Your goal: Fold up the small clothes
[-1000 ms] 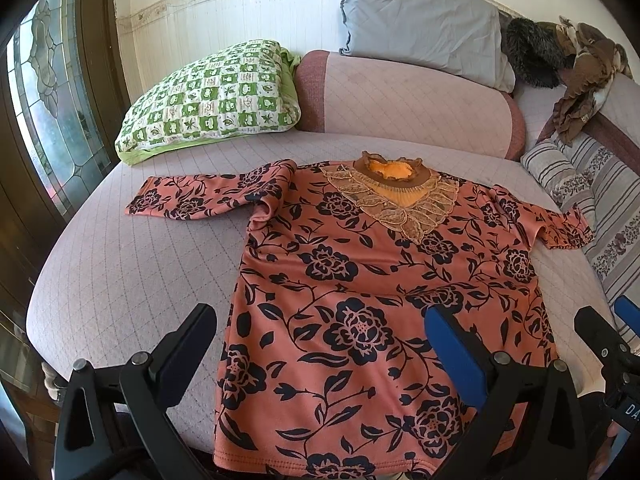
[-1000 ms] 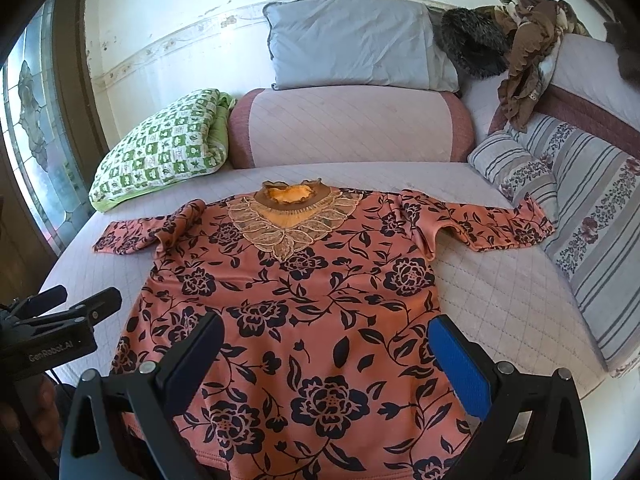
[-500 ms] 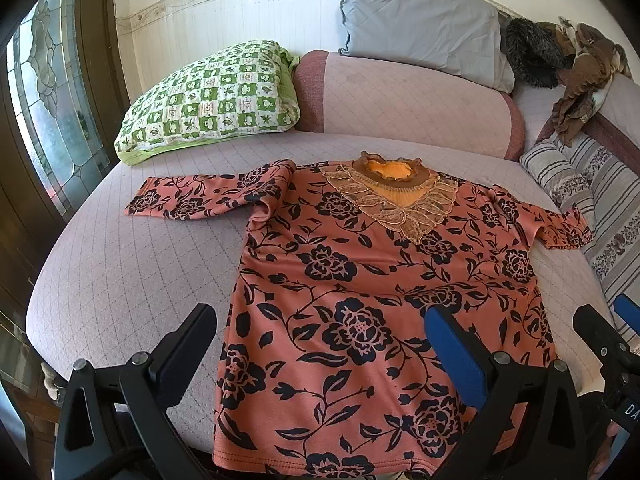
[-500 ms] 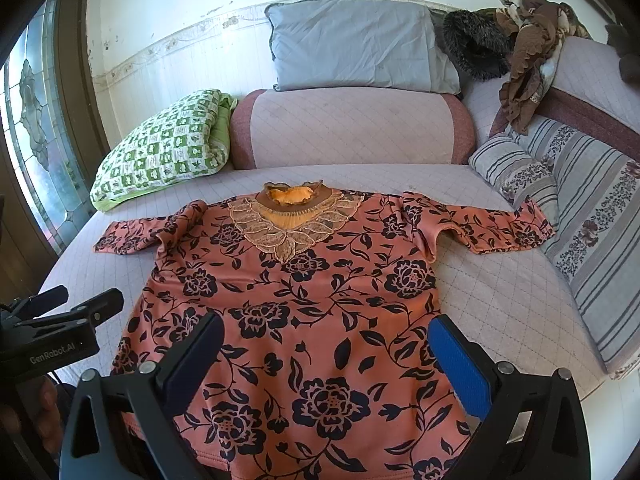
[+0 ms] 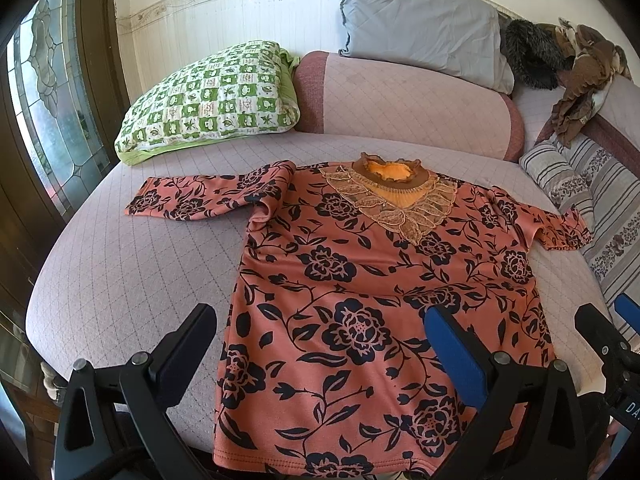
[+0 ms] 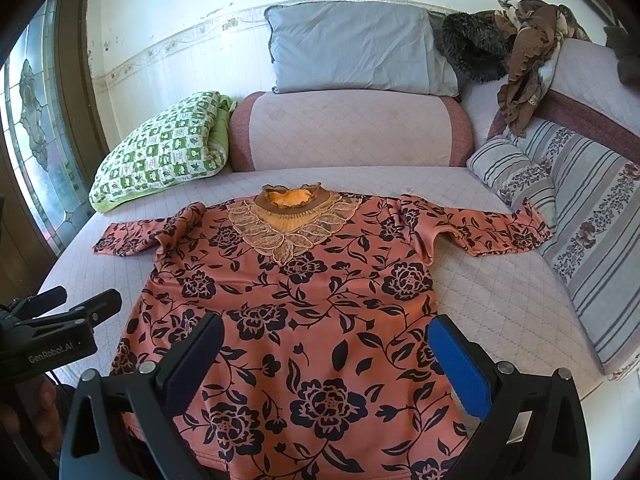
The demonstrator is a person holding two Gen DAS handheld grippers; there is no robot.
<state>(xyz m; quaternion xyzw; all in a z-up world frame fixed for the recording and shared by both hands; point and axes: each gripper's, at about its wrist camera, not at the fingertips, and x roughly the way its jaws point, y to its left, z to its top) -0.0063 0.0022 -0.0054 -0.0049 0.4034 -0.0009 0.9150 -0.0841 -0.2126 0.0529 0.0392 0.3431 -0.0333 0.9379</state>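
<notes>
A salmon-pink blouse (image 5: 360,280) (image 6: 304,300) with dark flower print and a lace collar lies flat, front up, on the pale quilted bed (image 5: 120,264) (image 6: 492,300), both sleeves spread outward. My left gripper (image 5: 320,340) hovers open above the hem's left part, nothing between its fingers. My right gripper (image 6: 324,354) is open over the hem's right part, also holding nothing. In the right wrist view the left gripper (image 6: 76,308) shows at the left edge; in the left wrist view the right gripper (image 5: 612,328) shows at the right edge.
A green checked pillow (image 5: 212,100) (image 6: 160,152) lies at the back left. A pink bolster (image 5: 408,108) (image 6: 352,132) and grey pillow (image 5: 420,28) (image 6: 360,44) sit behind the collar. Striped cushions (image 6: 576,216) and piled brown clothes (image 6: 528,48) are on the right. A stained-glass door (image 5: 48,100) is left.
</notes>
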